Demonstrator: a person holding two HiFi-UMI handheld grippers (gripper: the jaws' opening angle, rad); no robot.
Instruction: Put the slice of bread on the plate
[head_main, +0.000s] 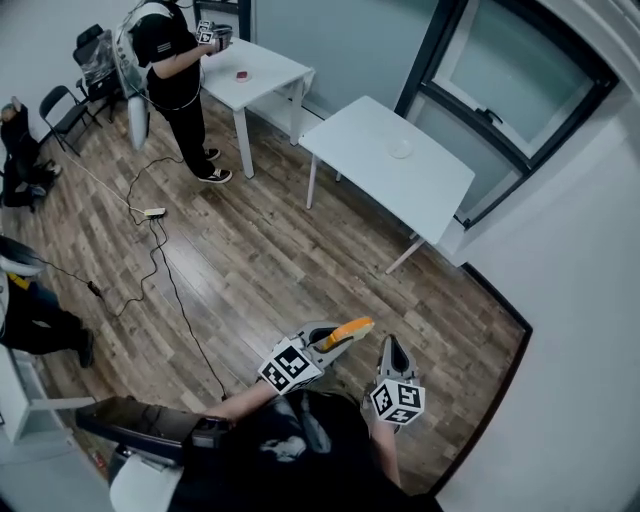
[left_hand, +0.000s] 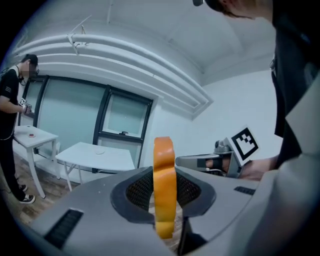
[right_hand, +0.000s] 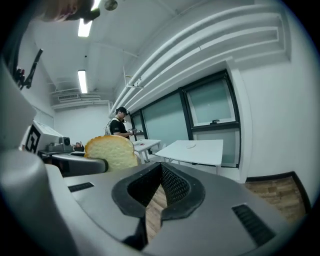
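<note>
A slice of bread (head_main: 352, 329) with an orange-brown crust is clamped in my left gripper (head_main: 338, 338), low in the head view above the wooden floor. The left gripper view shows the bread (left_hand: 164, 165) edge-on and upright, with both pads pressing its faces. My right gripper (head_main: 392, 352) is just to its right, shut with nothing in it. In the right gripper view its jaws meet at the tips, and the bread (right_hand: 111, 152) appears at the left. The small white plate (head_main: 400, 148) sits on a white table (head_main: 370, 160) well ahead of both grippers, also visible as plate (right_hand: 191, 145).
A second white table (head_main: 255, 70) stands at the back left, where another person (head_main: 170, 60) holds a gripper. Cables (head_main: 150, 215) trail over the wood floor. Chairs (head_main: 65, 110) stand at the far left. A white wall and a window (head_main: 520, 90) close off the right.
</note>
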